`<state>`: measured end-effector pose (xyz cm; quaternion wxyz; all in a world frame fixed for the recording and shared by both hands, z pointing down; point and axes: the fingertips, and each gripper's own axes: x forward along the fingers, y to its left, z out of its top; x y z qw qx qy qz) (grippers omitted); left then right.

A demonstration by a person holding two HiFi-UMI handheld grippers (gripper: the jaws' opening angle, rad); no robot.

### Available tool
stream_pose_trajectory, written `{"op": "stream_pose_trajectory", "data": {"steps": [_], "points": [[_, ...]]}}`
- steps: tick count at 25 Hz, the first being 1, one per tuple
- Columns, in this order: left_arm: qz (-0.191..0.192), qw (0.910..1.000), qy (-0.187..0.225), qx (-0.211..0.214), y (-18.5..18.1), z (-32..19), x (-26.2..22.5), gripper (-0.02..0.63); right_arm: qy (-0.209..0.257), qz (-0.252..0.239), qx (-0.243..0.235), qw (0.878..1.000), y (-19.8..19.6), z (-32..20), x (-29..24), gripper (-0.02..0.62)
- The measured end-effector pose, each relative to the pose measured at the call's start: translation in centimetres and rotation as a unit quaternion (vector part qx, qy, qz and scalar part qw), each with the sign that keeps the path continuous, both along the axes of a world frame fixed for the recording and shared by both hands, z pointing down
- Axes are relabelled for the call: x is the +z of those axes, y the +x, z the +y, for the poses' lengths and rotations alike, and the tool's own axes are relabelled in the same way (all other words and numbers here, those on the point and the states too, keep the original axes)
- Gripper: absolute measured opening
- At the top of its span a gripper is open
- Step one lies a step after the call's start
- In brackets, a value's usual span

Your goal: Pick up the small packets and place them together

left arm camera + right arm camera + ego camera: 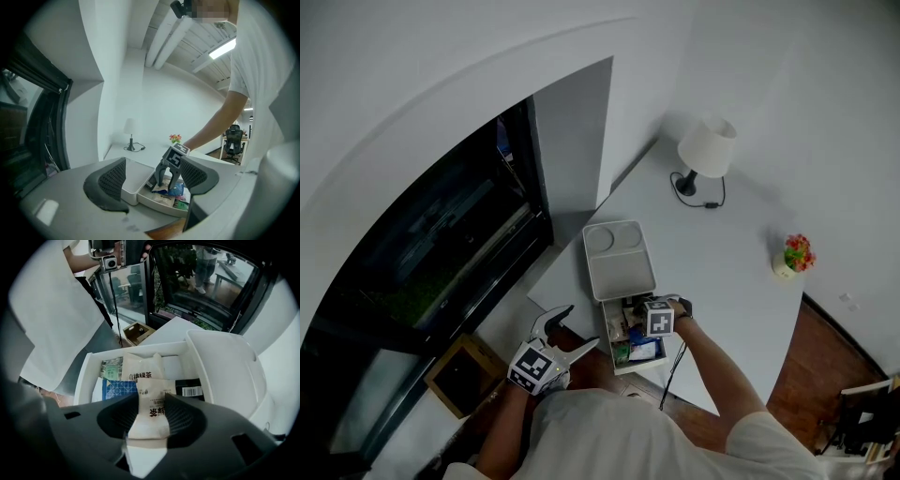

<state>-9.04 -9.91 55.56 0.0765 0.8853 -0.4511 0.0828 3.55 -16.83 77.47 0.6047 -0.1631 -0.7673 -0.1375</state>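
My left tool (pixel 583 325) hangs at the lower left of the head view, off the edge of the table (pixel 722 281), jaws spread with nothing between them. It has no part in this step.

Toward the middle, my right tool (pixel 168 180) points down into the white box (pixel 84 376) and is clenched on a cream packet (pixel 152 414), which stands pinched between the pads. I judge this to be the pick-up: the grasp looks made, but the packet has not yet left the box. Next I would lift it straight up, clear of the box wall, and carry it to wherever the packets are to be gathered. The empty white tray (pixel 225 366) just to the right of the box looks the likely place.

In the box lie a green packet (pixel 110 367) at the left, a blue packet (pixel 117 389) below it, a second cream packet (pixel 139 367) in the middle and a black packet (pixel 190 390) at the right. The second cream packet lies just beyond the one I hold and could be dragged along. The packet is soft and may sag as it rises.

A wooden box (pixel 464 373) sits on the floor at the lower left of the head view. At the upper right, a lamp (pixel 706 153) and a flower pot (pixel 794 255) stand well apart from the work.
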Motion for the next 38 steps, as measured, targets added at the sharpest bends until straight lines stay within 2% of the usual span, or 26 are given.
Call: {"op": "stream_pose_trajectory", "data": {"steps": [5,12,19,23,27,29,33,34,38], "points": [[0.001,1.0,-0.001,0.009,0.5,0.0,0.0,0.359,0.032,-0.02,0.019,0.999,-0.1,-0.6,-1.1,0.051],[-0.002,0.9997,-0.002,0.024,1.1,-0.2,0.1,0.359,0.071,-0.077,0.047,0.993,-0.3,-0.1,-4.2,0.042],[0.008,0.9991,0.003,0.042,2.1,-0.4,-0.4,0.359,0.1,-0.151,0.115,0.977,0.7,1.3,-8.9,0.041],[0.01,0.9989,0.002,0.047,2.5,-0.6,-0.2,0.359,0.117,-0.208,0.175,0.955,1.7,1.7,-11.8,0.041],[0.02,0.9985,0.006,0.051,2.9,-0.8,-0.7,0.359,0.134,-0.264,0.235,0.926,2.8,2.5,-15.2,0.041],[0.022,0.9983,0.007,0.054,3.1,-1.0,-0.8,0.359,0.139,-0.3,0.267,0.905,3.3,3.0,-17.1,0.041],[0.031,0.9978,0.005,0.058,3.7,-0.9,-1.2,0.359,0.141,-0.371,0.331,0.856,4.2,4.0,-20.8,0.041],[0.033,0.9977,0.006,0.059,3.9,-0.9,-1.4,0.359,0.147,-0.381,0.337,0.848,4.4,4.3,-21.7,0.041],[0.034,0.9978,0.008,0.057,3.9,-0.9,-1.6,0.359,0.192,-0.393,0.328,0.837,4.2,3.9,-23.8,0.041]]}}
